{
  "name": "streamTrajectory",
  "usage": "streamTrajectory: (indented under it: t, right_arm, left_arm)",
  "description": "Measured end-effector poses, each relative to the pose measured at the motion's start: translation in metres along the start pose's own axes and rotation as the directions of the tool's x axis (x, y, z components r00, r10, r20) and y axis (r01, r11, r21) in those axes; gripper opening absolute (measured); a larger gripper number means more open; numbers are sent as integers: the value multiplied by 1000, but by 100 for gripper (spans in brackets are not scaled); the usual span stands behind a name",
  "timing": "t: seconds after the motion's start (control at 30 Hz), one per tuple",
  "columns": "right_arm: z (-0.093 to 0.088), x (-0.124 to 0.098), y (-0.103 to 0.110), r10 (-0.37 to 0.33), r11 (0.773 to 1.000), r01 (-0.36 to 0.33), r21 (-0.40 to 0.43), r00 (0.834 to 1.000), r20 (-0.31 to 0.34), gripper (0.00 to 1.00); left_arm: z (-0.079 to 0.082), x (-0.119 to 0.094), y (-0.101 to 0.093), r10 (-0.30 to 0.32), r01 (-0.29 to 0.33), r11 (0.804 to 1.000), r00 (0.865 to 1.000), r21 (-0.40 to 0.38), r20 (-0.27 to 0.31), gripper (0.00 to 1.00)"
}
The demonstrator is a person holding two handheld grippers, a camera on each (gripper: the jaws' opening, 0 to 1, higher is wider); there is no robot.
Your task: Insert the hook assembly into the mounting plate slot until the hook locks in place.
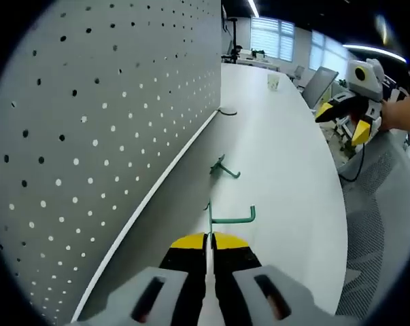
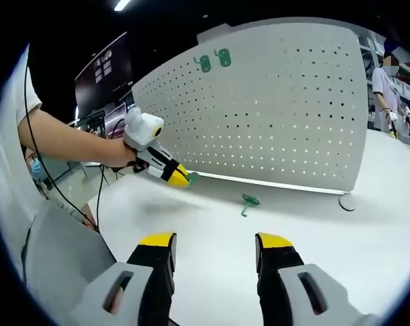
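My left gripper [image 1: 209, 239] is shut on a green hook [image 1: 228, 217], whose arm sticks out past the yellow fingertips beside the grey pegboard [image 1: 109, 122]. The right gripper view shows that left gripper [image 2: 174, 176] from outside, held by a hand, with the green hook [image 2: 192, 178] at its tip near the pegboard [image 2: 272, 109]. A second green hook [image 1: 224, 168] lies on the white table [image 1: 286, 163]; in the right gripper view this hook [image 2: 248, 201] lies ahead of my right gripper [image 2: 215, 248], which is open with nothing between its jaws. Two green hooks [image 2: 213, 60] hang high on the board.
The pegboard stands on round foot plates [image 1: 226, 111] [image 2: 348, 202]. A small cup [image 1: 273, 81] stands far down the table. A grey mesh chair [image 1: 388, 224] is beside the table's edge. My right gripper [image 1: 357, 102] shows at the far right. A person [image 2: 387, 81] stands in the background.
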State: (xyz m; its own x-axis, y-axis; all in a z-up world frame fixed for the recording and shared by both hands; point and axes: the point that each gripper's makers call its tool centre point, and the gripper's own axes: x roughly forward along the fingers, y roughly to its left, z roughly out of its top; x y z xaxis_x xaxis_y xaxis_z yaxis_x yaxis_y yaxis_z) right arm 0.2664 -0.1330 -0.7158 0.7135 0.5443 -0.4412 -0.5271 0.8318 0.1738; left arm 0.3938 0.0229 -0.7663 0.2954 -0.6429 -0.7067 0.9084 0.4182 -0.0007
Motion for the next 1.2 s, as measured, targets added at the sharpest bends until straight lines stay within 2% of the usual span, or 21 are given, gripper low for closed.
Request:
streamTrajectory:
  t: [0.23, 0.3, 0.4, 0.47, 0.57, 0.8, 1.1, 1.17, 1.2]
  right_arm:
    - [-3, 1, 0, -3, 1000, 3, 2, 1000, -14, 51]
    - [-3, 2, 0, 0, 1000, 0, 1, 1000, -16, 51]
    - [-4, 2, 1, 4, 1000, -4, -2, 1000, -20, 51]
    - [-4, 2, 1, 6, 1000, -6, 1, 1000, -20, 51]
    - [-4, 2, 1, 5, 1000, -5, 5, 1000, -17, 51]
    - [-1, 2, 1, 6, 1000, -6, 1, 1000, -5, 51]
    - [1, 1, 1, 7, 1000, -7, -3, 1000, 5, 51]
    - [2, 1, 2, 8, 1000, -8, -1, 1000, 7, 51]
    - [2, 1, 2, 8, 1000, -8, -1, 1000, 9, 51]
  left_arm:
    - [14, -10, -5, 20, -21, 1000, 998, 10, 60, 1]
    - [19, -11, -10, -2, 3, 1000, 995, -3, 101, 2]
    - [20, -14, -10, 16, -18, 1000, 994, 22, 108, 2]
    - [27, -18, -13, 10, -6, 1000, 988, -21, 155, 2]
    - [26, -21, -13, 25, -24, 1000, 987, -8, 160, 2]
    - [37, -42, -10, 92, -92, 996, 967, -14, 236, 2]
    - [47, -60, -12, 129, -118, 992, 942, -53, 310, 2]
    - [53, -66, -12, 144, -124, 989, 927, -78, 348, 2]
    - [54, -68, -13, 143, -119, 989, 925, -89, 352, 2]
